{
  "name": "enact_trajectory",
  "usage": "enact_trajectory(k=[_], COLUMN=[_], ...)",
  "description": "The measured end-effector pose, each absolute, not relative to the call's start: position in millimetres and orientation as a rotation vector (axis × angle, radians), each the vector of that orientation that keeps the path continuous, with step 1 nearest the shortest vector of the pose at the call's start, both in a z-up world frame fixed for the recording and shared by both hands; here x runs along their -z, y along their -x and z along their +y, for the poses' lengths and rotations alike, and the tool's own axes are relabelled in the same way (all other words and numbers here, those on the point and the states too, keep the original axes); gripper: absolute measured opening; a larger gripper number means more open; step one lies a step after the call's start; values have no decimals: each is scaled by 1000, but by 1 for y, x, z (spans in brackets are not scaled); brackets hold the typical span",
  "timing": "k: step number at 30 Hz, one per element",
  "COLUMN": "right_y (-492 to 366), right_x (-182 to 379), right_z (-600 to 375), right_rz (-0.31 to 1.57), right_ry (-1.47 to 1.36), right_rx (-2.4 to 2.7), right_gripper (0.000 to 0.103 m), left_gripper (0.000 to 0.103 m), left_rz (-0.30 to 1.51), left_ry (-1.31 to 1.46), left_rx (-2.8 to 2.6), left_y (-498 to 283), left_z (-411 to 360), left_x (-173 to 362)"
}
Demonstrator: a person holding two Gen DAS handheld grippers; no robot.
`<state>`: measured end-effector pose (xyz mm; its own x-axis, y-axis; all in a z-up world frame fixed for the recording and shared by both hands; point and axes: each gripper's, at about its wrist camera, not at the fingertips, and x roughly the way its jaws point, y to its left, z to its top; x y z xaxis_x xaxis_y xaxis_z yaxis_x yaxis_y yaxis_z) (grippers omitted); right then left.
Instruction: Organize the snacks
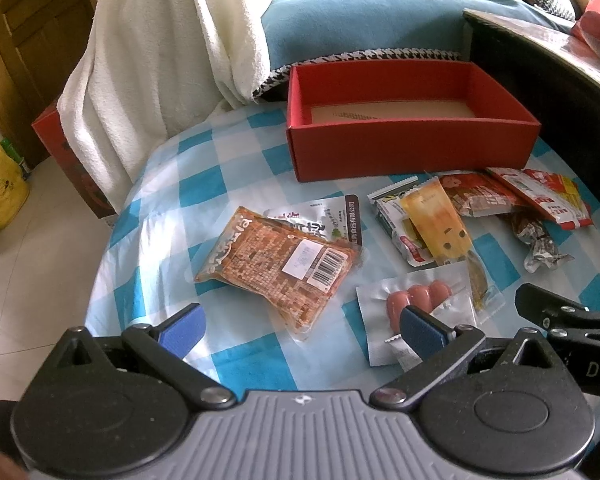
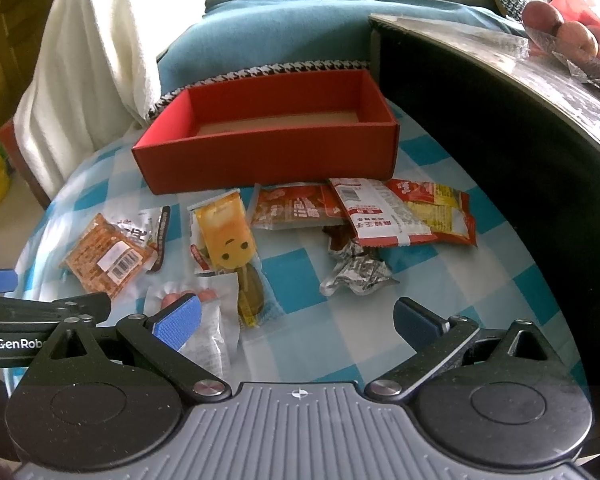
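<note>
Both my grippers hover low over the checked blue-and-white tablecloth [image 2: 300, 272], fingers spread wide and holding nothing: the left gripper [image 1: 300, 326] above the orange packet, the right gripper [image 2: 296, 318] above bare cloth.

Snacks lie loose in front of the red box [image 2: 260, 160], which stands open at the far side of the table with only its brown cardboard floor showing. Nearest my left fingers are a clear vacuum pouch of small pink sausages [image 1: 416, 300] and an orange packet [image 1: 276, 266] with a white barcode sticker, lying across a silver packet [image 1: 320, 216]. Beside them a yellow sachet with a cartoon face [image 2: 226, 236] rests on other wrappers. Further right are red packets [image 2: 384, 212] overlapping one another and a crumpled foil-wrapped piece [image 2: 356, 268].

Chinese print on the wrappers is too small for me to read. "GenRob" shows on my left gripper's arm, cut off by my right one.
</note>
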<state>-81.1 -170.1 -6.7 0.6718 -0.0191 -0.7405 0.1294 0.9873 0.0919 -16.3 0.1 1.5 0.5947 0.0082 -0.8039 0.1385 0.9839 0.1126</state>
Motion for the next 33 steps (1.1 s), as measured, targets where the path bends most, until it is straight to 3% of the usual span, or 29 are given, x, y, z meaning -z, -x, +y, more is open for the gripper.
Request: enact_trajectory(k=[33], right_y=[79], right_x=[13], right_z=[-165], right_rz=[875], right_ry=[-124], right_rx=[62], right_gripper=[103], left_gripper=[99], left_rz=[955], left_ry=[-190], left_rx=[67], left_y=[18], left_z=[2], left_x=[5])
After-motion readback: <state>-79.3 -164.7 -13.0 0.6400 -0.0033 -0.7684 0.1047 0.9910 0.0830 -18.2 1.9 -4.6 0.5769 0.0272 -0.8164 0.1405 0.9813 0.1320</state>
